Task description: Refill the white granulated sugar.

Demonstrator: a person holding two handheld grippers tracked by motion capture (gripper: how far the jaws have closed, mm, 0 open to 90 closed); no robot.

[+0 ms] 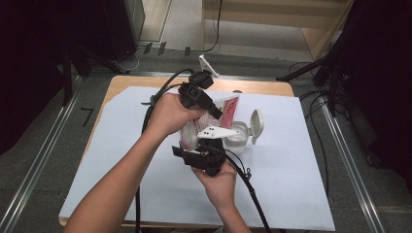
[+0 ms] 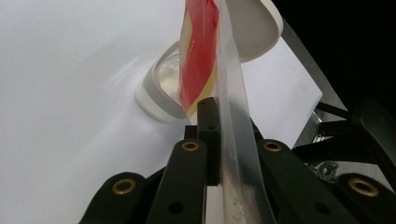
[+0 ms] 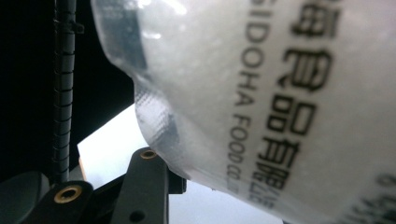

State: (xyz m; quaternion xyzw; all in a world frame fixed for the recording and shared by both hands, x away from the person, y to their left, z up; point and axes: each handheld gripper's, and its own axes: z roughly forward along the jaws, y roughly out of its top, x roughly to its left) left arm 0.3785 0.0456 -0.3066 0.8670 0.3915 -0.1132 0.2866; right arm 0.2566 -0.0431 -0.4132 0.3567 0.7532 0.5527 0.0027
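Currently both hands are working over the middle of the white sheet that covers the table. A clear plastic pouch with a red printed panel hangs between the two grippers, directly above a white container whose hinged lid stands flipped open at its right side.

Left gripper: comes in from the upper left in the high view, jaws clenched on the pouch's flat sealed edge. The left gripper view confirms this; the transparent strip is pinched tightly between the two black jaws, with the red panel just beyond and the container's rim below on the sheet.

Right gripper: held from the near side, pointing away from the person, with its grey three-cornered plate on top. Its jaws are partly closed, grasping the pouch's fuller lower part. In the right gripper view the bulging pouch, with pale grainy contents and dark printed lettering, sits right against the one jaw visible there.

Cables trail from both grippers toward the near edge of the table.
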